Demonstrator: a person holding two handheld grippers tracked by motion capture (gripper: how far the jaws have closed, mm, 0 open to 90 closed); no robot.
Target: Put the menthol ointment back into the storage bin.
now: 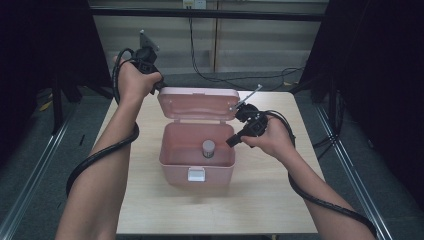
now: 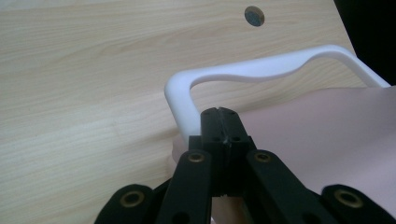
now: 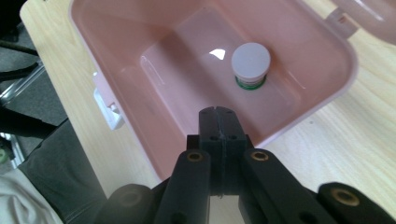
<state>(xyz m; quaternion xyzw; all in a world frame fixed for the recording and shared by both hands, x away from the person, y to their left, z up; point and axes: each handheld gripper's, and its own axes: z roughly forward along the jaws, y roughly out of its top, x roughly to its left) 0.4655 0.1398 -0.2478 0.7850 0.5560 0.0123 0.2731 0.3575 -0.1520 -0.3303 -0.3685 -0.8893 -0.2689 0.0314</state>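
Right, we've got a pink box (image 1: 197,159) sitting mid-worktop (image 1: 260,200), lid (image 1: 198,103) swung up and back, white latch (image 1: 196,174) on the near wall. Inside, a small jar w/ a pale cap (image 1: 208,148) stands upright on the box floor, toward the right side of the compartment; in the right gripper view a green ring shows under the cap (image 3: 251,58). Nothing lies over the jar, so the box opening is free from above. Black cables run along the floor beyond the far edge of the worktop.

Our left gripper (image 1: 159,86) is at the lid's far-left corner; in the left gripper view its jaws are pressed together, empty, tips just beside the lid's white handle (image 2: 261,70). We can't tell if they touch it.

Our right gripper (image 1: 231,142) hovers at the box's right rim, jaws closed tight on nothing, pointing over the rim into the box, apart from the jar.
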